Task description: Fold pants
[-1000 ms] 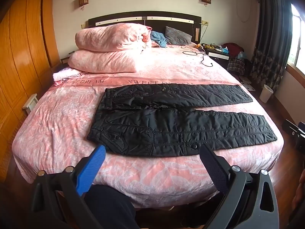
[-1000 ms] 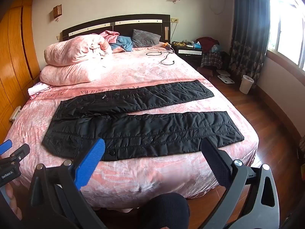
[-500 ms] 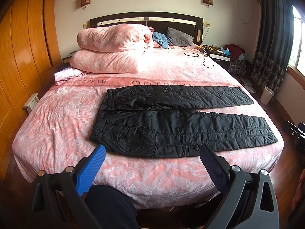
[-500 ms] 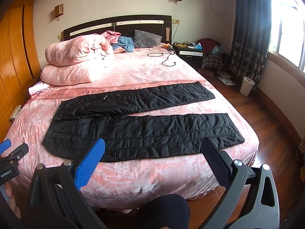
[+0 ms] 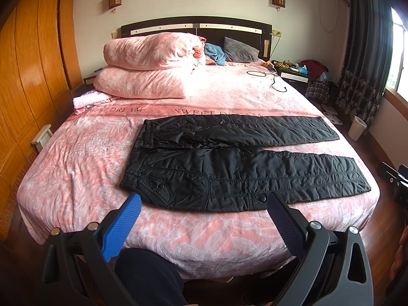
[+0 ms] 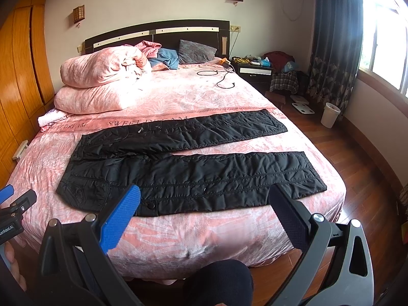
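Black quilted pants [image 5: 237,163] lie flat on the pink bed [image 5: 76,153], waist to the left, both legs spread apart and running to the right; they also show in the right wrist view [image 6: 193,168]. My left gripper [image 5: 204,204] is open and empty, held off the bed's near edge by the waist end. My right gripper [image 6: 204,201] is open and empty, off the near edge by the near leg. The left gripper's tip shows in the right wrist view [image 6: 15,201].
A folded pink duvet [image 5: 153,63] and pillows sit at the head of the bed. A black cable [image 5: 270,79] lies on the sheet. A nightstand [image 6: 255,68], scales and a white bin [image 6: 330,114] stand on the wood floor at right. A wooden wardrobe [image 5: 30,76] is at left.
Both views have drifted slightly; the pants sit a little lower and nearer in the frames. Both grippers stay open and the pants have not moved.
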`<state>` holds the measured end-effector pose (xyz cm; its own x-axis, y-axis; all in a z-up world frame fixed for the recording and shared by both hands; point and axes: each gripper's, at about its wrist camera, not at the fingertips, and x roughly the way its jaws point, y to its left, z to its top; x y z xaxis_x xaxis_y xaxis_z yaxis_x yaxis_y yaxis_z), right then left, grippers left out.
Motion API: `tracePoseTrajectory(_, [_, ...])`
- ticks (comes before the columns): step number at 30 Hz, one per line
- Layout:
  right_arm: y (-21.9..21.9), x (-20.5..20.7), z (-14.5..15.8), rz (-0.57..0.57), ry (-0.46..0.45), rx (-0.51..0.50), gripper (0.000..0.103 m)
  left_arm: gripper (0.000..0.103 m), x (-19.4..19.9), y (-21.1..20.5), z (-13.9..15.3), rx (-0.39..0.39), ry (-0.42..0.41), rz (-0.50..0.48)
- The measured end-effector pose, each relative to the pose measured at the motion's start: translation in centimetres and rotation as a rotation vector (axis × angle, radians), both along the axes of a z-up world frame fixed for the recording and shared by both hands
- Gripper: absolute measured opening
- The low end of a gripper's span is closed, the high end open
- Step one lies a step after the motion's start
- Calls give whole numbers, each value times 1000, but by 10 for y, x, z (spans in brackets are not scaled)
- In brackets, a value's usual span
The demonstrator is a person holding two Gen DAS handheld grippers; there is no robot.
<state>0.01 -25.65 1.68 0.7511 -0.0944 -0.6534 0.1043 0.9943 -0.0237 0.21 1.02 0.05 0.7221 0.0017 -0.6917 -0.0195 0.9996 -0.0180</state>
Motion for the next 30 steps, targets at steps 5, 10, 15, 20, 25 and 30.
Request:
tracePoseTrajectory(5, [0, -1, 0, 0, 0, -1, 101, 99, 0, 0, 0, 1, -1, 0])
tracePoseTrajectory(10, [-2, 1, 1, -1, 0, 1, 101, 99, 0, 0, 0, 0, 0, 0])
tracePoseTrajectory(15, [-2, 1, 1, -2, 1, 0, 101, 99, 0, 0, 0, 0, -1, 2])
tracePoseTrajectory(20, [-3, 0, 0, 0, 1, 2, 101, 99, 0, 1, 0, 2, -1, 0])
tracePoseTrajectory(25, [-4, 0, -2, -1, 2, 0, 101, 99, 0, 0, 0, 1, -1, 1])
tracePoseTrajectory(30, [-3, 0, -2, 0, 2, 1, 101, 99, 0, -1, 0, 2, -1, 1])
